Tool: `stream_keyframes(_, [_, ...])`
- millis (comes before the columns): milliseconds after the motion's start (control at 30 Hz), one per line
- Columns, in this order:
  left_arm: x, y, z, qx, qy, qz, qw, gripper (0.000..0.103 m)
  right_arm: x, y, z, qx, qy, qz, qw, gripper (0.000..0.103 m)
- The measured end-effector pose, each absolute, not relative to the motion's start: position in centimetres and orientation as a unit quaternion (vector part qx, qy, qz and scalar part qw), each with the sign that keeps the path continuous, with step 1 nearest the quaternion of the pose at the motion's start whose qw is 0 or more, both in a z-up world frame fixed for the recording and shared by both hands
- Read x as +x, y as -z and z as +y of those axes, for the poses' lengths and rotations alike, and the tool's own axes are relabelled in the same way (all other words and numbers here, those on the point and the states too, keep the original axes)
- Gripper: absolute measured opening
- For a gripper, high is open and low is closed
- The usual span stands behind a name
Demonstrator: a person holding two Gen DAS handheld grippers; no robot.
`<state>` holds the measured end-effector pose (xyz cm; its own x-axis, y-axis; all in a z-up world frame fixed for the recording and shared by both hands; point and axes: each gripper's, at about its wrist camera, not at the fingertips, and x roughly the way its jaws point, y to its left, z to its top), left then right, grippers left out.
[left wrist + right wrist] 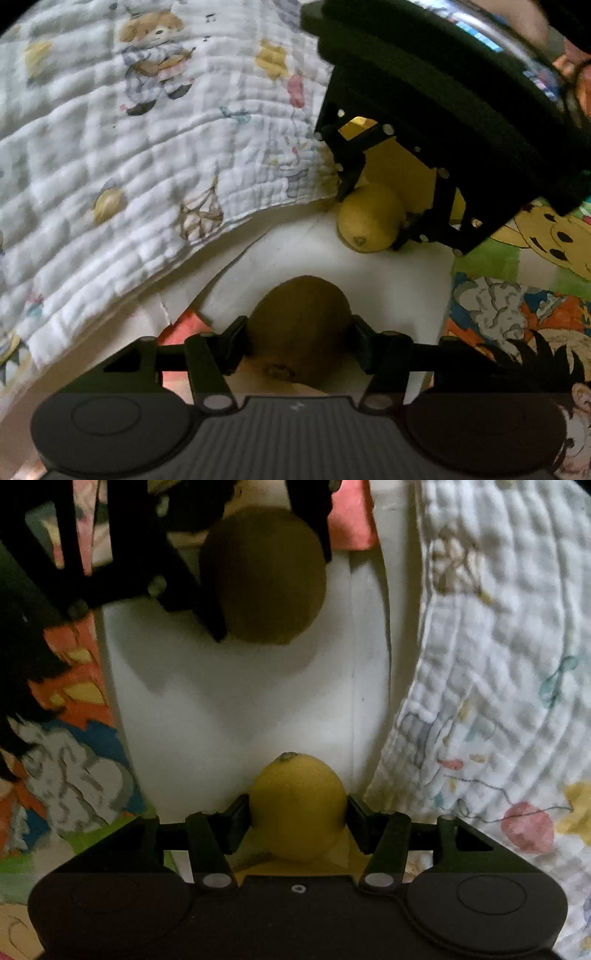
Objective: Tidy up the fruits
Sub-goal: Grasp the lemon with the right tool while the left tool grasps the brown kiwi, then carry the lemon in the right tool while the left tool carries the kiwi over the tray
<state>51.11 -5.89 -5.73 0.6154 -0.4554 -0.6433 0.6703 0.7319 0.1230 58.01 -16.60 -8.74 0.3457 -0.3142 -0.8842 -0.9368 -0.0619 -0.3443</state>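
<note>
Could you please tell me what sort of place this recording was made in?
Probably a home, perhaps a child's bedroom or play corner: a quilted blanket printed with cartoon bears lies beside a white surface, on a bright cartoon-character cloth. No kitchen fittings show.

There's a white quilted blanket (147,155) with little cartoon prints bunched up next to my spot, a loud comic-print sheet (517,302) on the other side, and a plain white surface (240,709) running between them. Pretty dim lighting too.
</note>
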Motion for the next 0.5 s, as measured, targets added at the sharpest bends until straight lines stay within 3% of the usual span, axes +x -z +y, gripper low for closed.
stream_keyframes(500, [51.2, 4.3, -2.5, 0.084, 0.262, 0.377, 0.885, 0.060, 53.3, 3.9, -13.6, -0.600, -0.340, 0.455, 0.564, 0.057])
